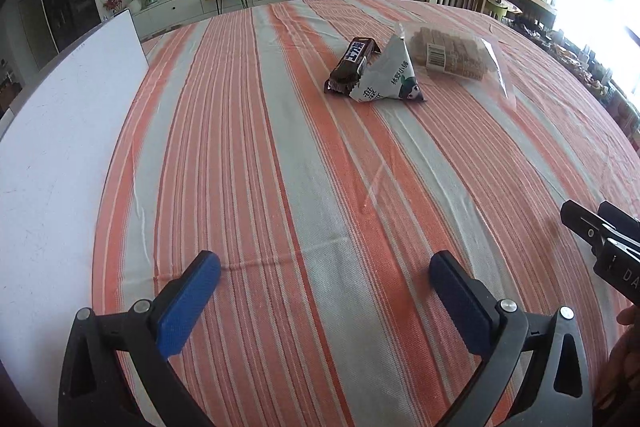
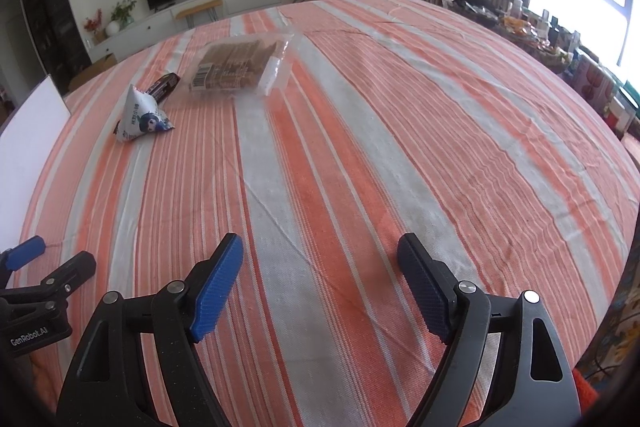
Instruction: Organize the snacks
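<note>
Three snacks lie together on the far part of the striped tablecloth [image 1: 280, 147]: a dark chocolate bar [image 1: 352, 65], a white pyramid-shaped packet with a cartoon figure [image 1: 390, 75], and a clear bag of brown biscuits [image 1: 452, 57]. In the right wrist view the pyramid packet [image 2: 142, 115], the chocolate bar [image 2: 164, 87] and the biscuit bag [image 2: 236, 65] sit far ahead to the left. My left gripper [image 1: 324, 267] is open over bare cloth, nothing between its blue pads. My right gripper [image 2: 320, 247] is open too, low over the cloth, holding nothing.
A white board [image 1: 60, 131] lies along the table's left side. The right gripper's body [image 1: 604, 247] shows at the right edge of the left wrist view. Cluttered shelves [image 2: 580, 59] stand beyond the table's right edge. A TV unit and an orange chair stand behind.
</note>
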A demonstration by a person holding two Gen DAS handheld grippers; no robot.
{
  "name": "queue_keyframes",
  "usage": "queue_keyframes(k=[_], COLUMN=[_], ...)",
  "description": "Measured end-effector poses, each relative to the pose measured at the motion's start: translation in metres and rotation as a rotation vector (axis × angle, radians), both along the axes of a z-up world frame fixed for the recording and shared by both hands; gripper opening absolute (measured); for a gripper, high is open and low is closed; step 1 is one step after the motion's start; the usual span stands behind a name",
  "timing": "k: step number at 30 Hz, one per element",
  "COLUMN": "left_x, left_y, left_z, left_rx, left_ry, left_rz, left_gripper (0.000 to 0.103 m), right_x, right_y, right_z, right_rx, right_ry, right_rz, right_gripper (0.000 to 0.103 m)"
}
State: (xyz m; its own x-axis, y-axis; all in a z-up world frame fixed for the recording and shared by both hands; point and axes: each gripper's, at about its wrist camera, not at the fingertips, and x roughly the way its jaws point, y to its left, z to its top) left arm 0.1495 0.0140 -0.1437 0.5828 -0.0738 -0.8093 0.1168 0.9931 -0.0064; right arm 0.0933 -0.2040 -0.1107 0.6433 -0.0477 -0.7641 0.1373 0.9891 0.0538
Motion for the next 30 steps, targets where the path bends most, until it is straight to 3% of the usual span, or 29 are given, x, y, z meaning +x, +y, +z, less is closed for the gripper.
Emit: queue_keyframes(k=[14,17,20,26,30], left_x=[0.001,0.006,0.015,0.061,0.11], left_y=[0.0,0.001,0.002,-0.024,-0.054], left_z=[0.0,0.002,0.009,0.044,0.045], left_rx=[-0.002,0.0,-0.066,-0.112,-0.009], left_ry=[0.001,0.043,0.07,0.008,-0.026], left_rz=[-0.001,-0.023,-0.033,-0.044,-0.006], left_gripper=[0.103,0.103,0.102,0.102,0.102], right_x=[-0.001,-0.001,-0.001,0.0,0.0], right_y=[-0.001,-0.001,-0.002,-0.003,-0.003], right_z=[0.001,0.002,0.001,0.001,0.001], right_rx=[0.005,0.014,0.02,0.018,0.018], right_ry=[-0.001,-0.005,-0.007,-0.005,-0.005], right_rz=[-0.001,0.0,0.0,-0.001,-0.001], right_gripper=[0.083,0.083,0.083,0.083,0.083])
